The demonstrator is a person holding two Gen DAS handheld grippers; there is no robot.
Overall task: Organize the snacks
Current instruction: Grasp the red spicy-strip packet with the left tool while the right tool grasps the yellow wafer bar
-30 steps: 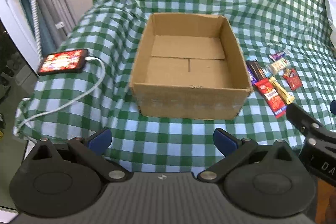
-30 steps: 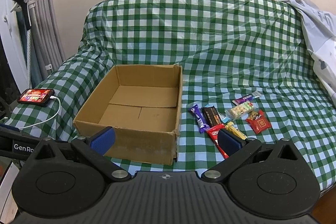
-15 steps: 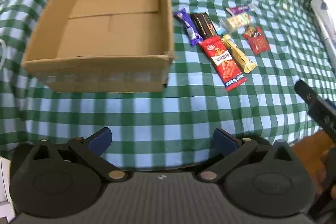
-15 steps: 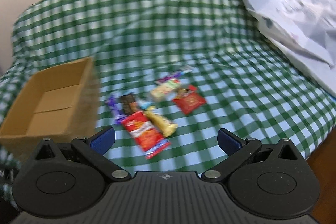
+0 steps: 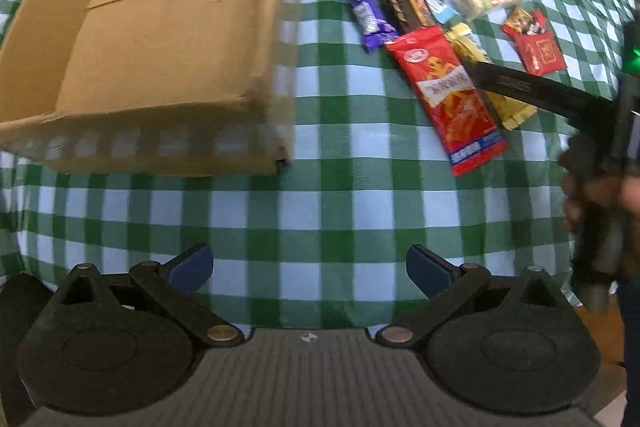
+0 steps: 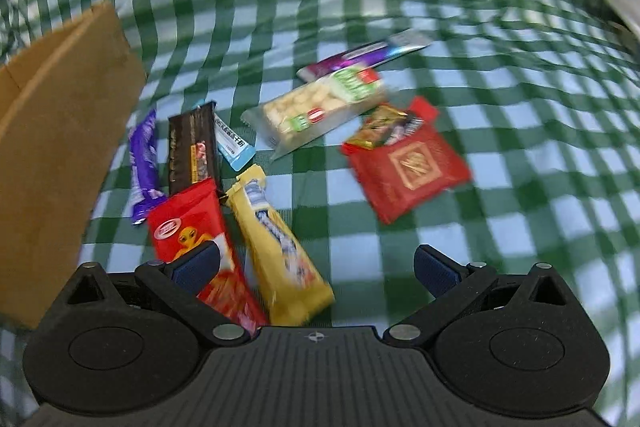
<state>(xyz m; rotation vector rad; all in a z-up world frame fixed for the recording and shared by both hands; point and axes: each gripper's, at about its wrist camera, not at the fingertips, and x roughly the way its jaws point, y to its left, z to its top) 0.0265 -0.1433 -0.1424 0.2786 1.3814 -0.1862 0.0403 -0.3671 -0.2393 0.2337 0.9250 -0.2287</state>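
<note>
Left wrist view: whole interior of the corrugated cardboard box (image 5: 160, 39) visible, brown, open-topped, bottom flaps meeting at a seam, nothing inside. It sits on the green-and-white checked cloth (image 5: 320, 211). Left gripper (image 5: 307, 270) low over bare cloth in front of the box, blue-padded jaws spread wide, holding nothing. This view alone shows the other tool from outside: a black finger reaching over the snack pile, person's hand (image 5: 600, 195) on its handle.

Right wrist view: only the box's outer side wall shows, at left edge. Snacks seen closer, somewhat blurred. Right gripper (image 6: 317, 266) jaws wide apart, nothing between them, low over the near end of the yellow wrapper bar (image 6: 276, 247), its left pad over the glossy red packet (image 6: 196, 243).

Pile lies just right of the box: purple bar (image 6: 143, 167), dark brown bar (image 6: 192, 151), small light-blue sachet (image 6: 232, 143), clear pack of pale biscuits (image 6: 316, 107), long purple-silver wrapper (image 6: 364, 55), square red pouch (image 6: 408, 167) with small wrapped sweets at its mouth.
</note>
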